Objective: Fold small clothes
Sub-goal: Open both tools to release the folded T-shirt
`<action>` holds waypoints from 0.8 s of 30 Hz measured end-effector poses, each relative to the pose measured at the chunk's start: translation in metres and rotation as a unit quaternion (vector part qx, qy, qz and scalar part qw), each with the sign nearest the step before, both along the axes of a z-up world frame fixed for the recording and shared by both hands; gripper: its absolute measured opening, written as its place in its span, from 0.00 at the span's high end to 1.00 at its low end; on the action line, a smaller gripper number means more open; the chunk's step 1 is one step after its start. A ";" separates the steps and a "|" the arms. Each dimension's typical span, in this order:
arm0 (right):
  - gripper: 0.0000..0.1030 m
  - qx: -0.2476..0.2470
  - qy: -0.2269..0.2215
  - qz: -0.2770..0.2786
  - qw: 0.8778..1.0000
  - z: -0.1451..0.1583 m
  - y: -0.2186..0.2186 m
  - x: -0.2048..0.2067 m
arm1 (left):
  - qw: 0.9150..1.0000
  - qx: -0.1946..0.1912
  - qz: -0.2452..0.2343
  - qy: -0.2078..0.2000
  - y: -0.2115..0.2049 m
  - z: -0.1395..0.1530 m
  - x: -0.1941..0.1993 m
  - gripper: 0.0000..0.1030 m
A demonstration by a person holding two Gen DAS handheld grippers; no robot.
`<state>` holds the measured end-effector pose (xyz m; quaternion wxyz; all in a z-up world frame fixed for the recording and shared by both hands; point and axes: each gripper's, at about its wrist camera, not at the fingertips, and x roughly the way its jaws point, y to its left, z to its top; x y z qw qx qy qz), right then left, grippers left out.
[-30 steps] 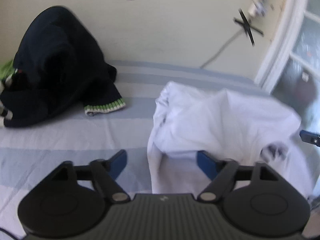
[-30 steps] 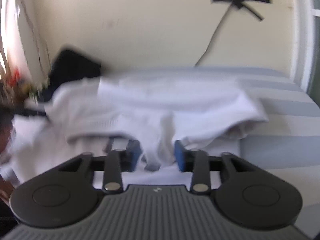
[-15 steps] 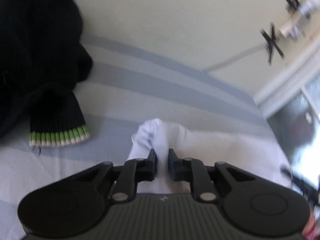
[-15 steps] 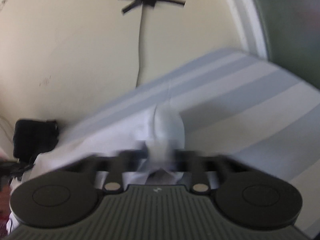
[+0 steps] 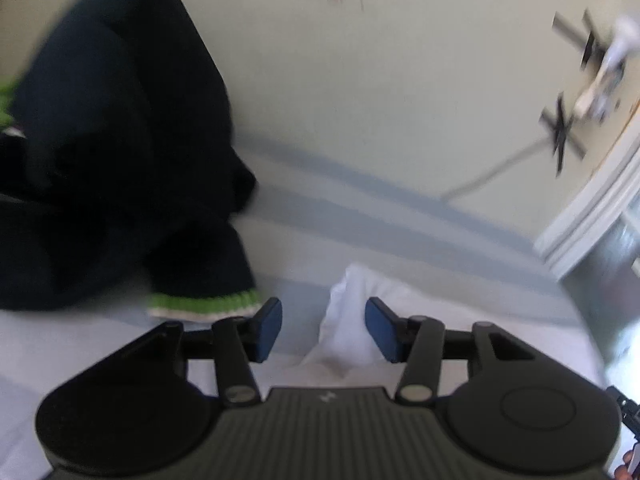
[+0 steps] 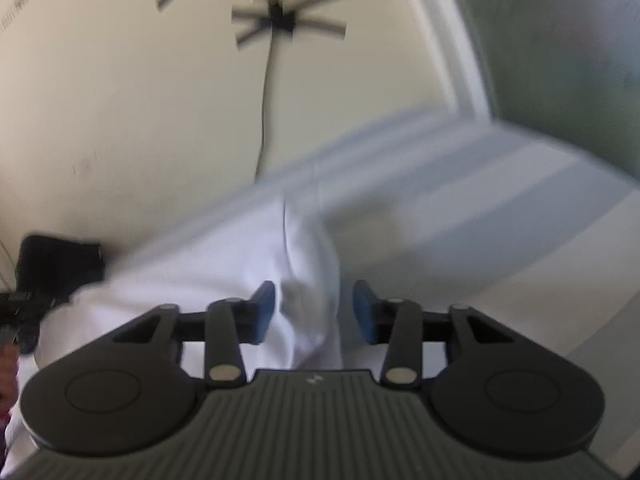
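A white garment [image 5: 352, 320] lies on the blue and white striped bed [image 5: 360, 232]. In the left wrist view a raised corner of it stands between the blue pads of my left gripper [image 5: 323, 330], which is open and not pinching it. In the right wrist view the same white garment [image 6: 308, 280] bunches up between the pads of my right gripper [image 6: 314, 316], also open. The cloth touches neither pad firmly as far as I can tell.
A dark sweater with a green and white striped cuff [image 5: 200, 308] is heaped at the left against the cream wall [image 5: 380, 80]. A black object [image 6: 60, 256] sits at the far left of the right wrist view. A cable [image 6: 266, 100] runs down the wall.
Half a second ago both grippers were shut on corners of the white garment. Both have opened and let the cloth go. The cloth now rests on the bed.
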<state>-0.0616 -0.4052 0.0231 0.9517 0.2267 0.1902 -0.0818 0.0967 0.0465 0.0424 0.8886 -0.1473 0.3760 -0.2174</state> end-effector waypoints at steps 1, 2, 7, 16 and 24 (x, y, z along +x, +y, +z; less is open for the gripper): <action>0.52 -0.008 -0.007 -0.009 1.000 0.001 0.001 -0.008 | 1.000 -0.016 0.005 -0.011 0.009 0.010 -0.008 0.54; 0.52 -0.014 -0.015 -0.016 1.000 0.006 0.000 -0.012 | 0.999 -0.028 0.003 -0.020 0.012 0.019 -0.014 0.54; 0.51 0.008 -0.041 0.036 0.998 0.019 0.011 0.018 | 0.995 -0.025 -0.076 -0.058 -0.027 0.038 -0.049 0.54; 0.77 -0.049 0.065 0.038 0.996 -0.014 0.029 0.108 | 0.988 0.097 -0.117 -0.029 -0.067 -0.018 -0.062 0.66; 0.56 0.011 0.029 0.027 0.999 -0.007 -0.004 0.036 | 0.990 0.105 -0.085 -0.051 -0.028 0.007 -0.098 0.37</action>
